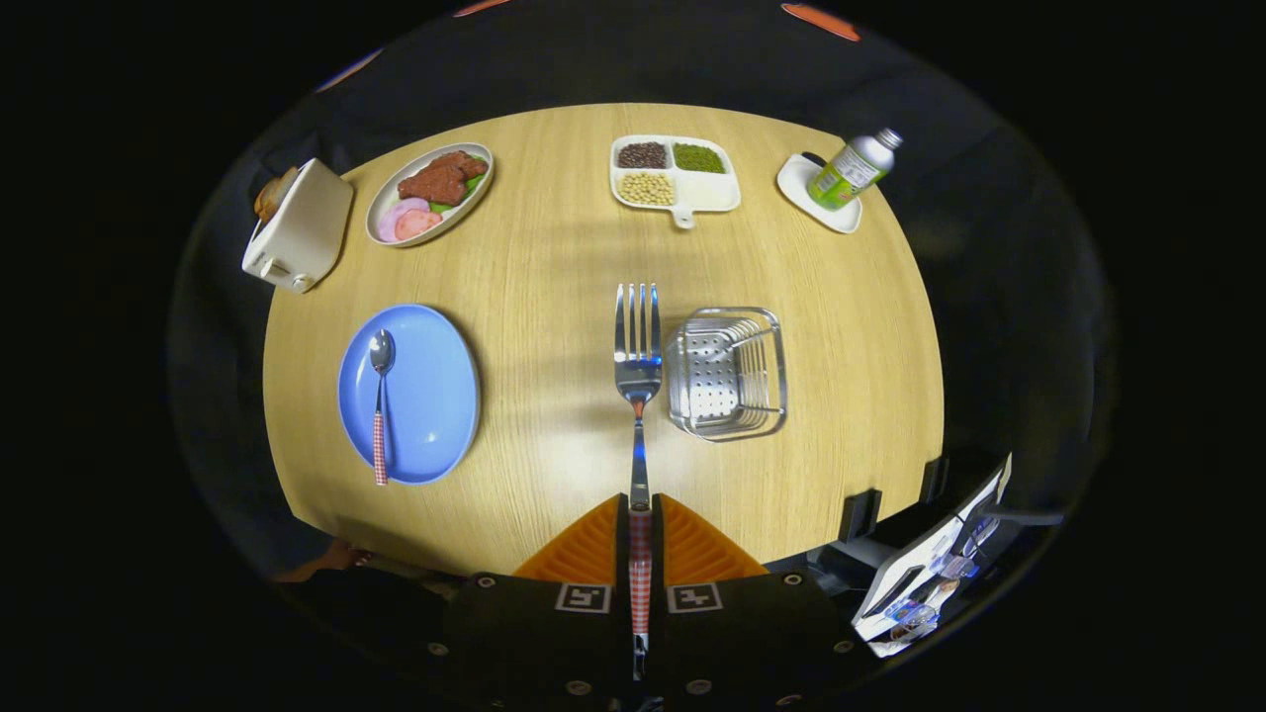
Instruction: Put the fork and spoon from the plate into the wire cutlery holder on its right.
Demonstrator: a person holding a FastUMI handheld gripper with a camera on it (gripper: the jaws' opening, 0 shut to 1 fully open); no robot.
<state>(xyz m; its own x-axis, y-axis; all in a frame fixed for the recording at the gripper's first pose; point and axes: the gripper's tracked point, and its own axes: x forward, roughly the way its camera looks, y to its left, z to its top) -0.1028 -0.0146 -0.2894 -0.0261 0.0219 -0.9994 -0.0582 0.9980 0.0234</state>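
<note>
Tool point(640, 529) pinching the fork point(638, 366) by its checked handle, both fingers point(593, 549) pressed against it. Fork held out ahead of the fingers above the surface point(554, 267), tines pointing toward the far edge, head just beside the left wall of the wire cutlery holder point(729, 373) but not inside it. Holder lying right of centre on the surface, perforated base and wire sides visible.

Blue plate point(425, 391) resting near the left edge, well apart from the holder. Spoon point(380, 400) lying on the plate's left part, bowl toward the far edge, checked handle reaching over the plate's near rim.

Along the far edge: oval dish of food point(431, 193) toward the far-left corner, divided tray of beans and grains point(676, 175) at the middle, small white dish point(817, 194) toward the far-right corner with a tilted bottle point(853, 168) on it. White toaster point(299, 225) at the left edge beside the oval dish, partly overhanging. Some printed cards point(935, 559) past the near-right corner, off the surface.
</note>
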